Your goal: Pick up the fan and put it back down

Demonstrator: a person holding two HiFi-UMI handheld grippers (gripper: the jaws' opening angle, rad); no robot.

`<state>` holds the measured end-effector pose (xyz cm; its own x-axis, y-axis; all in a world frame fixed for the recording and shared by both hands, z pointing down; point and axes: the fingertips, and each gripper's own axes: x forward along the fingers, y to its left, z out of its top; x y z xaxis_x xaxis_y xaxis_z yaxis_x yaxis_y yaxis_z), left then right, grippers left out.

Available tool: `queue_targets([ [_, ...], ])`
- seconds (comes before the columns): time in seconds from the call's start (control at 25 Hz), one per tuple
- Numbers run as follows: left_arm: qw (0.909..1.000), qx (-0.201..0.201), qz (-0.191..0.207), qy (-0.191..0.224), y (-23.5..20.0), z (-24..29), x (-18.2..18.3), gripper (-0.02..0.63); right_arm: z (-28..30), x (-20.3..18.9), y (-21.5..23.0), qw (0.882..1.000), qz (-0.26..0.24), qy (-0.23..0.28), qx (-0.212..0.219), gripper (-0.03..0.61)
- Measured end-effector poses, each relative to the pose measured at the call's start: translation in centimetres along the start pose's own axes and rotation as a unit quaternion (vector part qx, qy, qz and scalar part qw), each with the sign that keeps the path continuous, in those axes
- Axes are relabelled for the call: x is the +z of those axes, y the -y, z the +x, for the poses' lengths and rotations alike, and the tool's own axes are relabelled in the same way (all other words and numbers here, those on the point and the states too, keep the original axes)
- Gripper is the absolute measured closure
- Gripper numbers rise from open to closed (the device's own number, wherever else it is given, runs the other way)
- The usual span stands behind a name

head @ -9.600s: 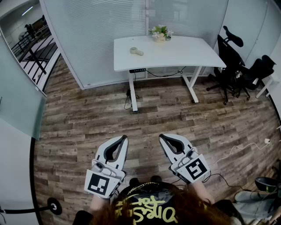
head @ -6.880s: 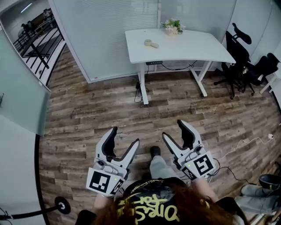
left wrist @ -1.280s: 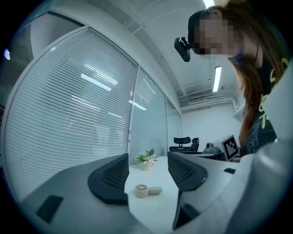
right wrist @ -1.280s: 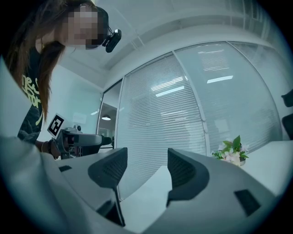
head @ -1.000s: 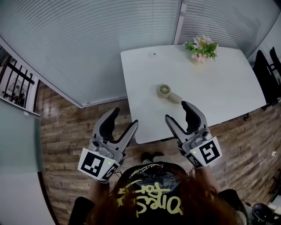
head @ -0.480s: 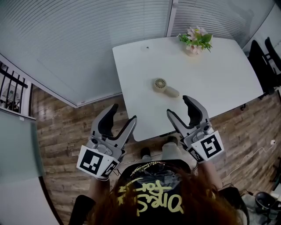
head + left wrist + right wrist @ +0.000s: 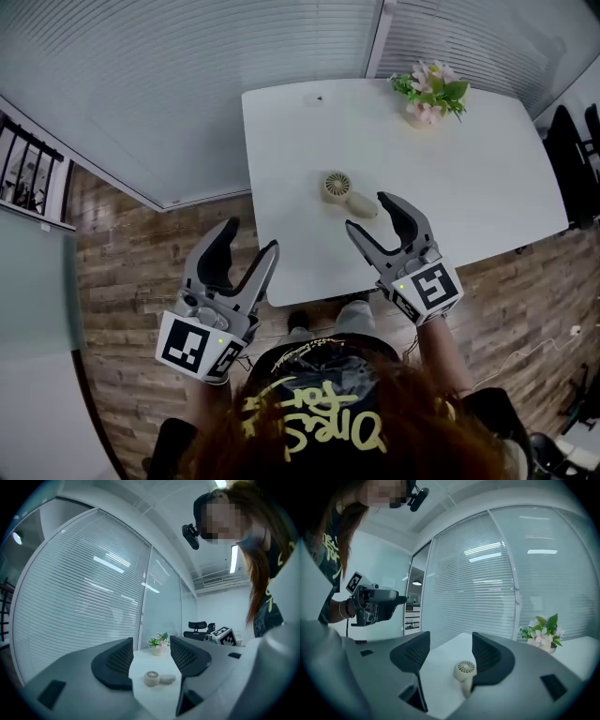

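Pick-up step, open empty right gripper (image 7: 367, 214) poised near fan (image 7: 347, 194), center frame.
Next calls for straddling it, then closing.

fan (image 7: 464, 669): handle's end lost to us behind a jaw of the right gripper (image 7: 449, 652).
chair (image 7: 574, 159): cut by the head view's right edge.
flowers (image 7: 433, 89): pot too small for us to tell.

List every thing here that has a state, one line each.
fan: lying on its side on the table, not gripped.
left gripper: open, jaws have just been closing slightly, nothing between them, off the table.
right gripper: open, gripping nothing, fan just ahead of it.
flowers: standing upright at the table's far edge.
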<state>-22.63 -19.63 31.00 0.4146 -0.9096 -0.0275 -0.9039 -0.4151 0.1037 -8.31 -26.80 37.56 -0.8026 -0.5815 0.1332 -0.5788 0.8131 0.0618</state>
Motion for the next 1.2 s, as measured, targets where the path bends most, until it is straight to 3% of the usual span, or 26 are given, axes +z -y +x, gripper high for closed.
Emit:
queue_targets([
  [0.4, 0.998, 0.062, 0.007, -0.007, 1.0, 3.2, -0.2, 0.387, 5.0, -6.2, 3.7, 0.994, -0.05, -0.072, 0.068, 0.263],
  [0.8, 0.9938, 0.109, 0.019, -0.011, 1.1, 4.7, -0.2, 0.394, 9.2, -12.4, 4.3, 0.976, -0.077, -0.159, 0.128, 0.227],
  [1.2, 0.9907, 0.133, 0.023, -0.018, 0.4, 4.4, -0.3, 0.399, 11.1, -15.6, 4.1, 0.963, -0.073, -0.214, 0.146, 0.222],
])
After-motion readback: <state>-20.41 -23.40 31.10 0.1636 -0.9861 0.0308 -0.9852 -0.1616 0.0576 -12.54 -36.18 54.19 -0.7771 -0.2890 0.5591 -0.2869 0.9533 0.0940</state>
